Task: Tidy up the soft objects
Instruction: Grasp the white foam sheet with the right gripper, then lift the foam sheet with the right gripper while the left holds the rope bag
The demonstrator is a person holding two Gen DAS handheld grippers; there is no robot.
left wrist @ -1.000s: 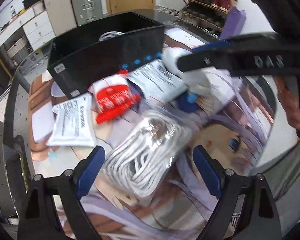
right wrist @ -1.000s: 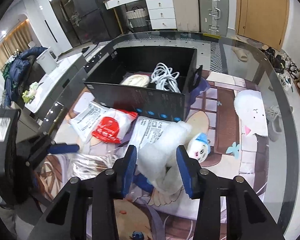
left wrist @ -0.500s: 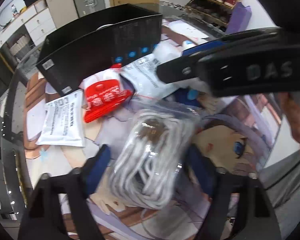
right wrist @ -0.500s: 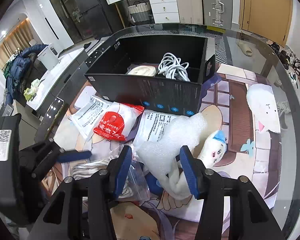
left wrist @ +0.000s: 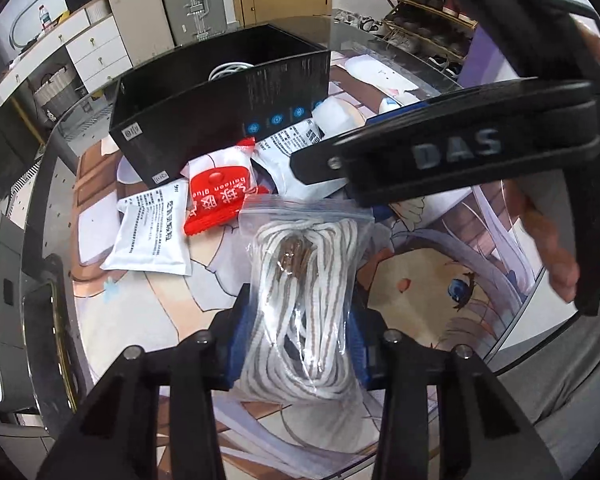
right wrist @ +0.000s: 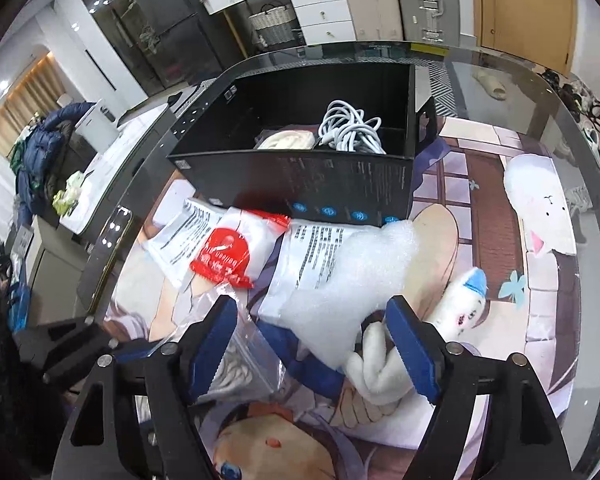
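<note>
A clear zip bag of white rope (left wrist: pixel 304 280) lies on the printed mat. My left gripper (left wrist: pixel 300 320) is closing on it, and both blue pads press its sides. In the right wrist view the bag (right wrist: pixel 240 360) shows beside the left jaw. My right gripper (right wrist: pixel 312 312) is opening around a white foam sheet (right wrist: pixel 340 276); its pads stand clear of the foam. A white plush toy with a blue cap (right wrist: pixel 460 304) lies under the right finger. The open black box (right wrist: pixel 300 184) behind holds a white cable (right wrist: pixel 348 128) and a cream item (right wrist: pixel 288 140).
A red and white packet (right wrist: pixel 228 256) and two white printed pouches (left wrist: pixel 152 232) lie in front of the box. The right gripper's finger (left wrist: pixel 440 152) crosses above the rope bag, with a hand behind it. The glass table's edge (right wrist: pixel 580 152) curves round at the right.
The left jaws have closed from wide apart onto the rope bag. The right jaws have spread off the foam sheet, which now rests on the pouch and the plush toy.
</note>
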